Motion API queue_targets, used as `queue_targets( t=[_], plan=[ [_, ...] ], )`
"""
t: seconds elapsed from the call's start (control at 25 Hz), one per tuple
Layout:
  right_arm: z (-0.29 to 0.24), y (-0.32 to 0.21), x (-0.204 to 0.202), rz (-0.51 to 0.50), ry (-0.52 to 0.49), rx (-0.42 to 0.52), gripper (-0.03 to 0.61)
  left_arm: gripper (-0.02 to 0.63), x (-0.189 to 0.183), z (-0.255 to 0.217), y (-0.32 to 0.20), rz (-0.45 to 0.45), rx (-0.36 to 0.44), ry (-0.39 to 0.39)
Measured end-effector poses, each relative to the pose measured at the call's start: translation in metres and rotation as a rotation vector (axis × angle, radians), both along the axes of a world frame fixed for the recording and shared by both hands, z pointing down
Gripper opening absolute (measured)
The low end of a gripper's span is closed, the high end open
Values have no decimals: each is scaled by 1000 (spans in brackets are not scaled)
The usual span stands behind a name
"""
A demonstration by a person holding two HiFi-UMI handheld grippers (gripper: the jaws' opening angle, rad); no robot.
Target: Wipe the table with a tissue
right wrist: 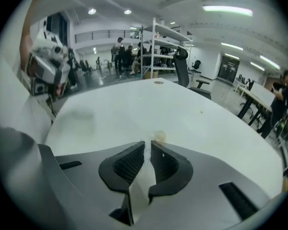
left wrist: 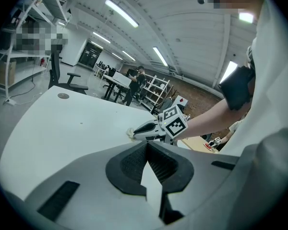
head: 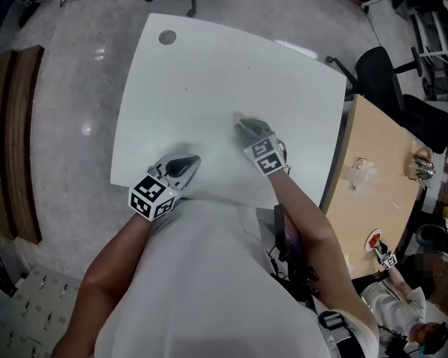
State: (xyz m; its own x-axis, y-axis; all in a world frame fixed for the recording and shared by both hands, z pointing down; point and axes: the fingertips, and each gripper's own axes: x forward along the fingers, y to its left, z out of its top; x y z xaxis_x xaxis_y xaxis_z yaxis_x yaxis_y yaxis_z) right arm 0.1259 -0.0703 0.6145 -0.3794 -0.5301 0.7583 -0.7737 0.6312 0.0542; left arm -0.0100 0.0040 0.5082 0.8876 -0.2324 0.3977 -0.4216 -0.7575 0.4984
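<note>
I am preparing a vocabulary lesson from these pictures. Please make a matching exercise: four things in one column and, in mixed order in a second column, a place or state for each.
Things:
1. left claw
2. right claw
3. round cap
4. wooden table

Places or states:
A. to the right of the white table
B. shut on a tissue
C. in the far left corner of the white table
D. shut, with nothing in it

Pairs: 1-D; 2-B; 3-C; 4-A

The smooth white counter [head: 209, 80] looks matt; the grey speckled floor [head: 82, 88] is glossy. A soft white paper tissue [right wrist: 142, 176] sits between the ribbed black pads [right wrist: 127, 164] of the matt grey right claw [right wrist: 148, 150].
</note>
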Motion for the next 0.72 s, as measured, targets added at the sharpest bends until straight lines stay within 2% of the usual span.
queue_targets(
  t=[0.08,0.24,0.32,0.48,0.6,0.64,0.72],
  plan=[
    [-11,-7,1,59,-113,5,48,6,-2,1,-2,-4,0,5],
    [-33,-39,32,258,-233,45,48,6,-8,3,-5,-13,-4,10],
    [-40,-54,50,329,-256,52,48,6,-12,3,-5,-19,-7,13],
    [-45,-79,71,400,-261,53,48,6,-22,5,-9,-35,-12,19],
    [-42,-92,71,398,-243,36,48,6,-31,6,-17,-53,-13,21],
    [-39,-92,66,358,-218,28,48,6,-34,6,-20,-59,-13,21],
    [-30,-78,49,214,-131,8,48,6,-39,6,-24,-71,-14,21]
  ],
)
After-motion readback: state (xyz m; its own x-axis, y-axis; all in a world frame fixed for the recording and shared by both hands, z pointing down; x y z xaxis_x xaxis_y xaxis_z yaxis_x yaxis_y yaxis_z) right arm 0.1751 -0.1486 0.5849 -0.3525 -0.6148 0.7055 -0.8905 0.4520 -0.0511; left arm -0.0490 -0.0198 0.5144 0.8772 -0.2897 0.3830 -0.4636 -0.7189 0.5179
